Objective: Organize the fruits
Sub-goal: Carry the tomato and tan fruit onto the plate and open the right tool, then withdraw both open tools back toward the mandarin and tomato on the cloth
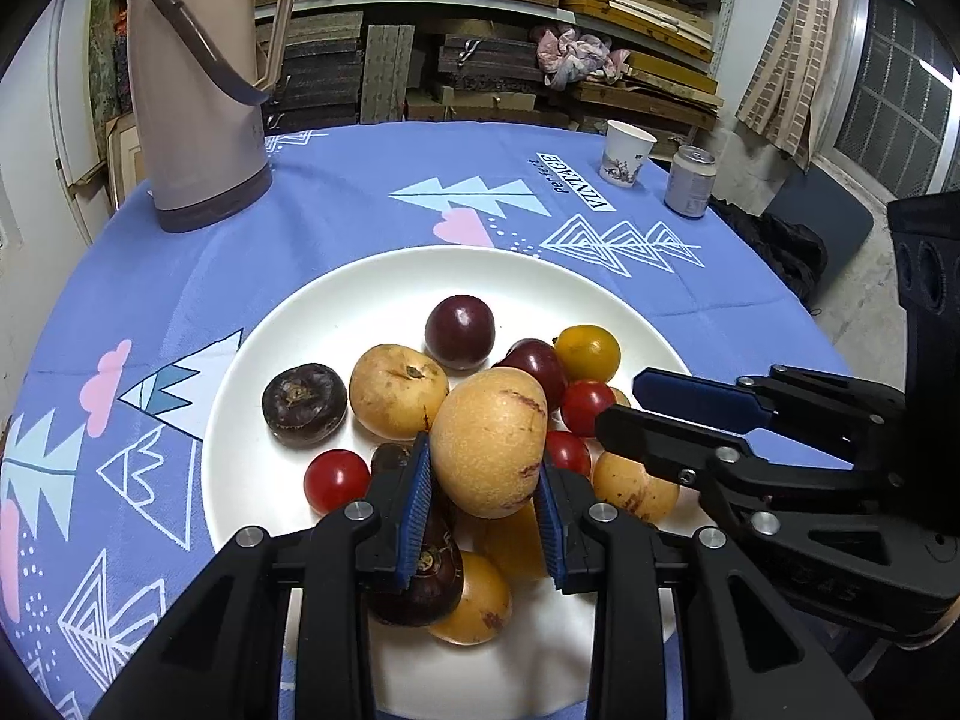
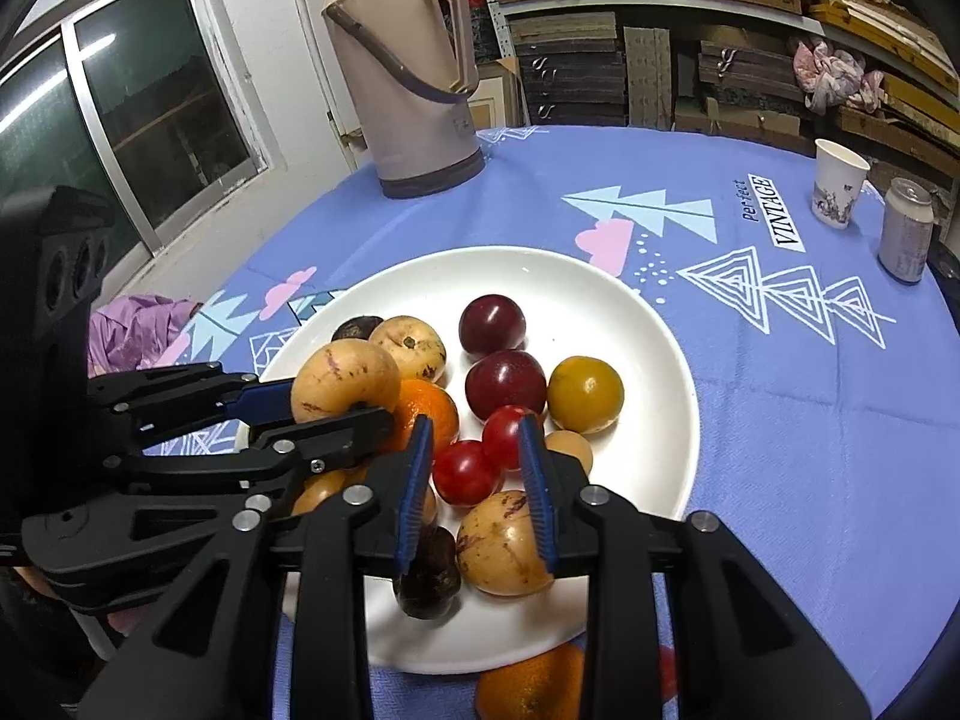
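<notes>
Left gripper (image 1: pixel 485 477) had its fingers pinching a yellow passion fruit (image 1: pixel 489 441) over the crowded white plate (image 1: pixel 336 306). The right gripper (image 2: pixel 477 468) hovered with fingers slightly parted around a cherry tomato (image 2: pixel 507 437). Fruit looked smooth, round, likely slippery; I'd grab across the middle. Blue tabletop (image 2: pixel 780 420) had plenty of room.

Bright overhead light; sharp; fisheye-warped, dark corners.
</notes>
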The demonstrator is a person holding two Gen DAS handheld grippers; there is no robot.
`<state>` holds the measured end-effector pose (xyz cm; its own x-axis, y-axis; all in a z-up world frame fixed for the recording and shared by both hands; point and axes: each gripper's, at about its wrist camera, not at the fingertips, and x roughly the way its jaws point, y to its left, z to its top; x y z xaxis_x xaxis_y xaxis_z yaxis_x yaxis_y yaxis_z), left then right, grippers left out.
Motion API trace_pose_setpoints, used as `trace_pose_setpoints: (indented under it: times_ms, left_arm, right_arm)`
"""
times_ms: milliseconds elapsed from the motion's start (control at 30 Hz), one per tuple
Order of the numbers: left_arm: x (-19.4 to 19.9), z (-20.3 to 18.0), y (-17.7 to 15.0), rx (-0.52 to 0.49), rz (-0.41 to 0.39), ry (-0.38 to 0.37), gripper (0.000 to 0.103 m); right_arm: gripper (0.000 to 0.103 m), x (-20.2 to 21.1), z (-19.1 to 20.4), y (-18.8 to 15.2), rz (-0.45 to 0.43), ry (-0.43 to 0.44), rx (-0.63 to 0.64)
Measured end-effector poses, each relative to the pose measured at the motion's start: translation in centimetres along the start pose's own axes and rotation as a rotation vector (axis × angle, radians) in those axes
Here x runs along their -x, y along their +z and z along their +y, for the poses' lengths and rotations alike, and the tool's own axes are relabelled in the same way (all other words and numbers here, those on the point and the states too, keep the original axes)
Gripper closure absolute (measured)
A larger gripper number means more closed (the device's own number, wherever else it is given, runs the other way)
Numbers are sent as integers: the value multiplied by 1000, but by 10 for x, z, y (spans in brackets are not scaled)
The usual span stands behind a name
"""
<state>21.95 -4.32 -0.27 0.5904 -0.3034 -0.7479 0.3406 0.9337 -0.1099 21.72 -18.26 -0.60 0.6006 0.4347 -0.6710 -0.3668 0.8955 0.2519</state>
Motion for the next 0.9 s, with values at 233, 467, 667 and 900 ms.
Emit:
trace_pose_setpoints:
  times_ms: [233, 467, 667, 900]
  left_arm:
    - [5, 0, 2, 7, -26, 5, 66]
    - [16, -4, 1, -5, -45, 8, 65]
    - [27, -9, -5, -22, -57, 7, 62]
    - [39, -16, -14, -31, -70, 10, 50]
  right_arm:
    - [67, 11, -2, -2, -14, 0, -9]
    - [45, 23, -4, -7, -32, -11, -24]
    - [37, 42, -5, -13, -63, -31, -27]
    - [34, 72, -14, -29, -95, -71, -42]
